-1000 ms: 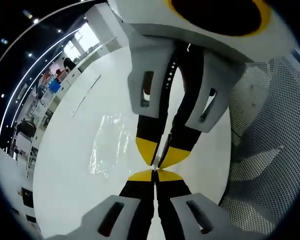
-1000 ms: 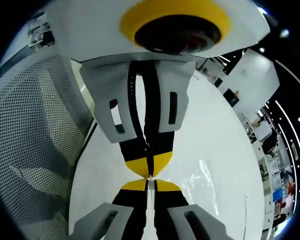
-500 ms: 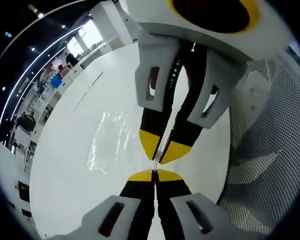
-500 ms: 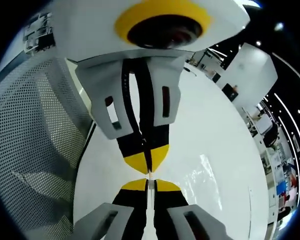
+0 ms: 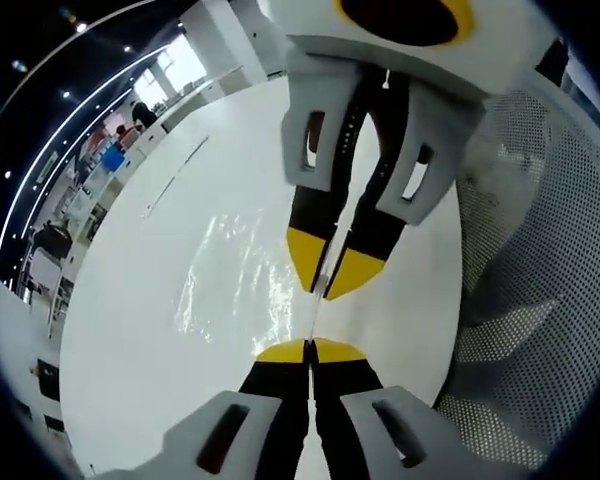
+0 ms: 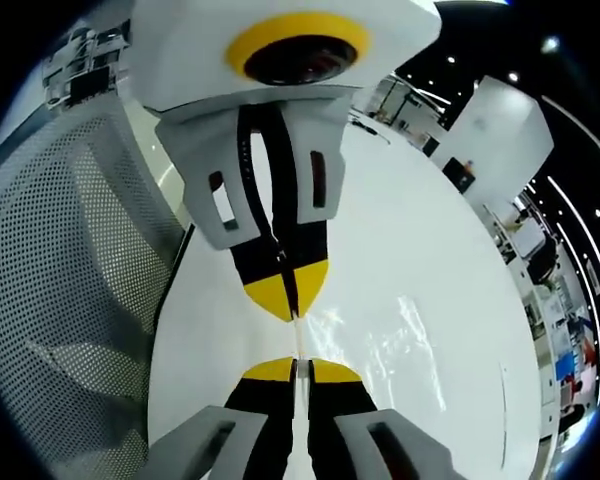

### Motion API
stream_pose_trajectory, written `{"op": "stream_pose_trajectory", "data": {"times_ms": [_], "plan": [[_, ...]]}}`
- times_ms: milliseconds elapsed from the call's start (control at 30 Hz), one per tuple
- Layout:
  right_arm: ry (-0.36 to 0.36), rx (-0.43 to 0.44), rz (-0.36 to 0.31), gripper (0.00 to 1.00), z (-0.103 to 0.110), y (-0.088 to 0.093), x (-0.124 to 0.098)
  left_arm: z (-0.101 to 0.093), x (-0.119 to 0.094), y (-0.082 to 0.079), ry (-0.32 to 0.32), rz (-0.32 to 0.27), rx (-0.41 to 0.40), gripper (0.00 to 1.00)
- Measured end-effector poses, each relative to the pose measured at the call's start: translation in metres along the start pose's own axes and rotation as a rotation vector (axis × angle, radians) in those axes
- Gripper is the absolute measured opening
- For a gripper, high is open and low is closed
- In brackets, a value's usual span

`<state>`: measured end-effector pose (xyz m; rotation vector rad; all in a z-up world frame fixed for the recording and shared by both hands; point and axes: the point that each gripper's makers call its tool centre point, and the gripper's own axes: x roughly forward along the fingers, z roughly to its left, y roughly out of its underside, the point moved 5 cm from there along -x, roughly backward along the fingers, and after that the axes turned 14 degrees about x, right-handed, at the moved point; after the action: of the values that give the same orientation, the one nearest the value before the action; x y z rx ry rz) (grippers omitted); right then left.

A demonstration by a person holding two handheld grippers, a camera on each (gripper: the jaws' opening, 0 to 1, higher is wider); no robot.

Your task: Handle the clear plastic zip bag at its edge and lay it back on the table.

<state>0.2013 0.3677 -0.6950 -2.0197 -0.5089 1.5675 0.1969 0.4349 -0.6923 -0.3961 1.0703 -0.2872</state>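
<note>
Clear zip bag (edge pinched) between both closed grippers.

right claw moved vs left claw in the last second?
Yes. In the left gripper view the right claw has drawn away from the left claw tips; the gap along the bag edge has widened.

Clear glossy zip bag; white table; yellow-tipped black tool; white perforated chair.
</note>
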Motion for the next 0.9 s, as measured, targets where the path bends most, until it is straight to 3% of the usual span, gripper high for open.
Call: {"op": "stream_pose_trajectory", "data": {"times_ms": [900], "plan": [[0.005, 0.026, 0.003, 0.00, -0.0052, 0.0016, -0.0050, 0.0041, 0.0011, -0.0011, 0.002, 0.005, 0.001, 0.00]]}}
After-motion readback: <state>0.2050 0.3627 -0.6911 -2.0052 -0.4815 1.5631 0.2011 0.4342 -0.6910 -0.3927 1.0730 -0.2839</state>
